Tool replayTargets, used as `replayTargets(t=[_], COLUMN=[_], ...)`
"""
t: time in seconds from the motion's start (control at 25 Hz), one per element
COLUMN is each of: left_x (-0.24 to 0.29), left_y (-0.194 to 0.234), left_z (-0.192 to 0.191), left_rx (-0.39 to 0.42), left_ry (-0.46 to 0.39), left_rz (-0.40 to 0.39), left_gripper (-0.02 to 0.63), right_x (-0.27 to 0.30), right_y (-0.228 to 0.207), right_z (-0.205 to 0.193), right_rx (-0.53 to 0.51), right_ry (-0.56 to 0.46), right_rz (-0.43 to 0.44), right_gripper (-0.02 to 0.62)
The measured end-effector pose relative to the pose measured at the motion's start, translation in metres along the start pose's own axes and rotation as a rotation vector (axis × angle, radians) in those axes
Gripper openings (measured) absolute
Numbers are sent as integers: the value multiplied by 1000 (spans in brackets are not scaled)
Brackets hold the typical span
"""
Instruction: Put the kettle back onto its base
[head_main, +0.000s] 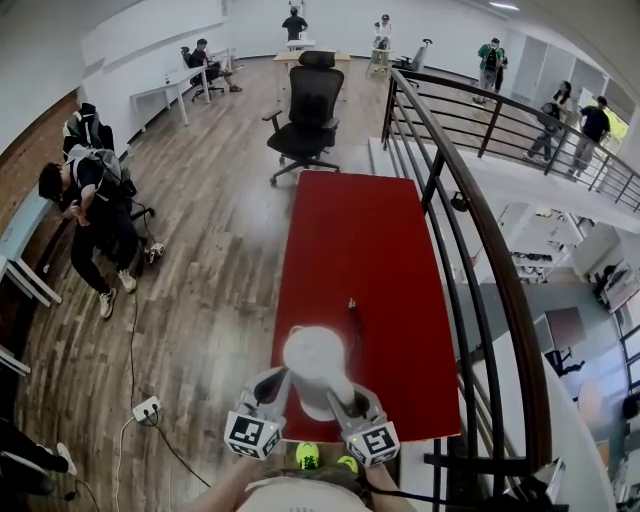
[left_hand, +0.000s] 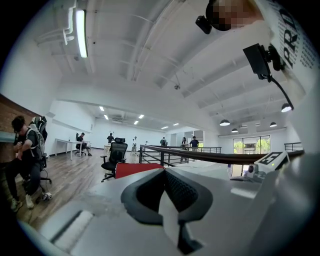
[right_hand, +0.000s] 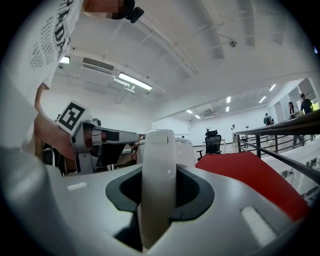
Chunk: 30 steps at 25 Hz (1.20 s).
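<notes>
The white kettle (head_main: 318, 365) sits over the near end of the red bench (head_main: 350, 230), close to the person's body and between the two tools. From above I cannot tell whether its bottom touches the red surface or hangs clear of it.

The right tongs (head_main: 338, 398) are clenched on the kettle's handle (right_hand: 157, 175). The right gripper view shows the pale, upright strap of the handle filling the gap between the jaws, with the kettle's rounded body just behind it. The left tongs (head_main: 274, 386) lie level at the kettle's other side, very near its wall. In the left gripper view their jaws seem to be pressed together with nothing between them, though the dark opening there is hard to read.

A small dark object (head_main: 351, 304) lies farther up the bench, too small to name. A black office chair (head_main: 310, 105) stands at the bench's far end on the wooden floor (head_main: 210, 270). A dark metal railing (head_main: 470, 215) runs along the bench's right side. To the left a person (head_main: 90, 215) bends over, and a white power strip (head_main: 146, 408) lies on the floor.
</notes>
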<state>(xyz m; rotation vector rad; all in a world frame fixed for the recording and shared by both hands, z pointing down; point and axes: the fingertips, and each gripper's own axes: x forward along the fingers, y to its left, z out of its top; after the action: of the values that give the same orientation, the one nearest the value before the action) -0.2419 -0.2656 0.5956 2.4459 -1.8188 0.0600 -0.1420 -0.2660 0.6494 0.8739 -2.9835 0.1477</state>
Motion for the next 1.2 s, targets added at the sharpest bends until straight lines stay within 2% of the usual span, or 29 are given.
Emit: replayTargets(t=[0.16, 0.64, 1.2], left_x=[0, 6, -5], left_y=[-1, -13, -20], left_z=[1, 1, -2], left_rx=[-6, -22, -34], left_ry=[-7, -15, -12], left_rz=[-1, -38, -54], left_gripper=[3, 3, 3], right_x=[-5, -26, -54], right_y=[8, 10, 12], right_z=[-4, -18, -23], right_rx=[-43, -63, -7], right_ry=[24, 106, 97], right_rz=[17, 26, 4], right_gripper=[123, 121, 121])
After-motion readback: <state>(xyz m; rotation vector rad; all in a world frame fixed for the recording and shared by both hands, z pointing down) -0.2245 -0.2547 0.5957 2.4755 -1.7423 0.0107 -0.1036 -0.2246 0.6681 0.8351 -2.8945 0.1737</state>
